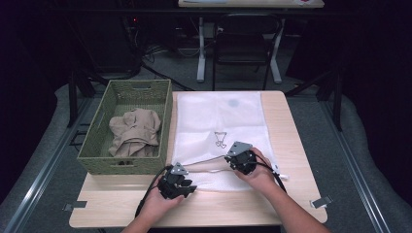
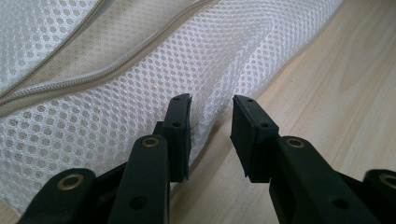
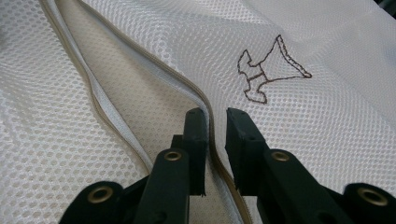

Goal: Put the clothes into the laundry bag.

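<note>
Both pairs of fingers (image 2: pixel 187 126) astride mesh bag (image 1: pixel 218 121) edges.

A lab or recording studio, not a home; the pale wooden counter (image 1: pixel 291 145) stands on grey carpet (image 1: pixel 369 160) amid dark curtained walls; metal floor rails (image 1: pixel 39 174), loose cables (image 1: pixel 160 51), a black chair (image 1: pixel 241 41) and a second desk (image 1: pixel 250 4) behind.
</note>
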### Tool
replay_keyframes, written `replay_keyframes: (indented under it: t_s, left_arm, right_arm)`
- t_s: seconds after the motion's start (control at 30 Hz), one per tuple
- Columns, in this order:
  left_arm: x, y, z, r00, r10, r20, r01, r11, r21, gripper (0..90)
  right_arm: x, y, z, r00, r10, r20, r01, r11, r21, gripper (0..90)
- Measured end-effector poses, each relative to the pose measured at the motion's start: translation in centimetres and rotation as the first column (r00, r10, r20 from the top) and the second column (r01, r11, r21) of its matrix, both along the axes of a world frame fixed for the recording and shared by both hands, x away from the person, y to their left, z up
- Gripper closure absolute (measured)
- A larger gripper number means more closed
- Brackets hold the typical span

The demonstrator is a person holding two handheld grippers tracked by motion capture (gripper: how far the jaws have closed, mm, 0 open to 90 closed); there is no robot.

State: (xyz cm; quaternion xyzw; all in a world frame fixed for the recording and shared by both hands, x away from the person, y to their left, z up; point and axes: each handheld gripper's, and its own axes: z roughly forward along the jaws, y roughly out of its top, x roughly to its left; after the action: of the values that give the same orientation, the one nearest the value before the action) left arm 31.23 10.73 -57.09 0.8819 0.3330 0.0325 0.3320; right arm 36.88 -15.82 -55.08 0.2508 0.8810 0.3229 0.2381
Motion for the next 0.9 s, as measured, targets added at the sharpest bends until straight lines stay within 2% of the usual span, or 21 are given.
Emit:
replay_keyframes:
  t_s: [0.17,0.3,0.5,0.6,0.77,0.9]
  left_arm:
    - [0.1,0.0,0.0,1.0000,0.002,-0.004,-0.002,0.9999,-0.010,67.7]
    - [0.1,0.1,0.0,1.0000,0.001,-0.007,-0.001,1.0000,-0.008,67.6]
    - [0.1,0.1,-0.1,1.0000,0.002,-0.005,-0.002,0.9999,-0.013,67.5]
    - [0.1,0.1,-0.1,1.0000,0.002,-0.004,-0.002,0.9999,-0.013,67.5]
    - [0.1,0.1,-0.1,1.0000,0.002,-0.004,-0.002,0.9999,-0.014,67.5]
    - [0.1,0.1,-0.1,1.0000,0.003,-0.004,-0.003,0.9999,-0.013,67.5]
  right_arm:
    - [0.2,0.1,-0.4,0.9998,-0.011,-0.016,0.012,1.000,0.004,68.9]
    - [0.4,0.3,-1.0,0.9997,-0.002,-0.025,0.001,1.000,-0.021,64.9]
    - [1.3,0.8,-1.7,0.9995,-0.024,-0.021,0.023,0.999,-0.043,63.3]
    - [1.8,1.2,-1.5,0.9996,-0.028,-0.005,0.028,0.999,-0.044,67.8]
    - [2.3,1.5,-1.2,0.9993,-0.037,-0.004,0.037,0.998,-0.044,77.0]
    - [2.8,1.6,-0.7,0.9990,-0.030,-0.033,0.029,0.999,-0.034,84.7]
